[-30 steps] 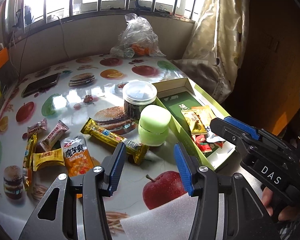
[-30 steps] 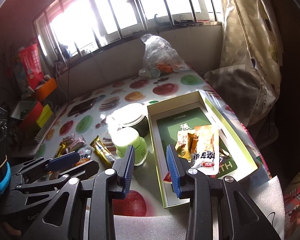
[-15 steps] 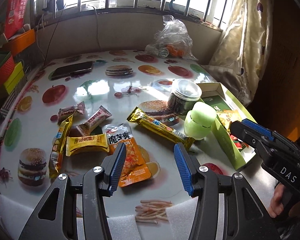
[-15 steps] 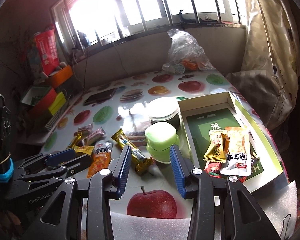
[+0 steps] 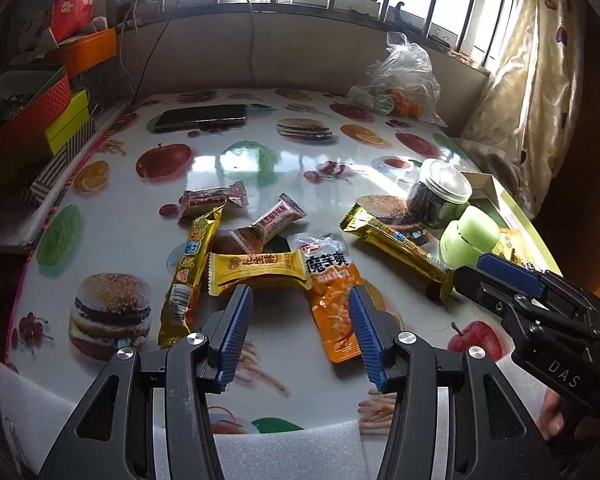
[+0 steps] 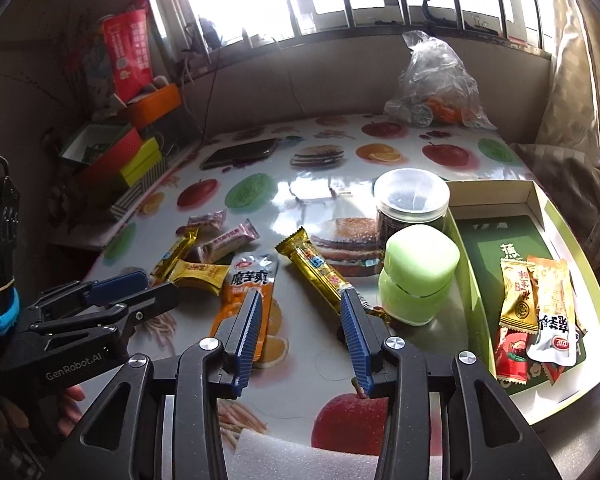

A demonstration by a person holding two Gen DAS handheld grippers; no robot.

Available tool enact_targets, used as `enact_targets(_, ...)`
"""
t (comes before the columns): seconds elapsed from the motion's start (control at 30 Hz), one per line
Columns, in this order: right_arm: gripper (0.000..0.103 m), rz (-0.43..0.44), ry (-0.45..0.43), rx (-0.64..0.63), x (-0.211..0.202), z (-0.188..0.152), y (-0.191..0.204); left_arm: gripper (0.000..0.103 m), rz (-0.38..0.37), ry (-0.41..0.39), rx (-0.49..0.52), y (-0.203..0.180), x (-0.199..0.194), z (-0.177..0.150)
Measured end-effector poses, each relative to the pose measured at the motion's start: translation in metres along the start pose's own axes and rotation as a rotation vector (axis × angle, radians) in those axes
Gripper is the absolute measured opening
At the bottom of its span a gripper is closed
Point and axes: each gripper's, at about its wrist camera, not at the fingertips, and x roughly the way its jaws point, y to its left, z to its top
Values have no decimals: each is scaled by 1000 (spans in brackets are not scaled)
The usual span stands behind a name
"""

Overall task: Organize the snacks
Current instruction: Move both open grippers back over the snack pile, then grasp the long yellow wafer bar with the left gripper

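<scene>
Your left tongs [image 5: 300, 312] hang spread and empty over the orange pouch [image 5: 334, 300] and yellow wrapper [image 5: 256, 270] on the desk [image 5: 112, 220]; your right tongs [image 6: 300, 320] are spread too, empty, above the gold bar [image 6: 320, 272] beside the green box [image 6: 588, 292].

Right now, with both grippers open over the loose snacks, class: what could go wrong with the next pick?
1. The yellow flat candy wrapper overlaps the orange printed pouch and the upright gold bar; the left gripper might pinch two at once.
2. The long gold snack bar ends beside the pale green lidded plastic jar; the right gripper could nudge that jar.
3. Glossy wrappers may slip.
</scene>
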Motion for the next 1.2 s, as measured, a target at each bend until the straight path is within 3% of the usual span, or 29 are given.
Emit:
enact_targets(0.2, 42, 21, 55, -29, 31, -1, 19, 51, 35, 19, -57, 35, 9, -2)
enact_targets(0.47, 52, 20, 119, -80, 62, -2, 39, 51, 45, 37, -101, 61, 19, -6)
enact_targets(0.7, 57, -36, 190, -122, 91, -7, 51, 51, 48, 67, -110, 69, 31, -7)
enact_targets(1.2, 68, -93, 205, -222, 100, -10, 65, 51, 66, 106, -96, 76, 49, -4)
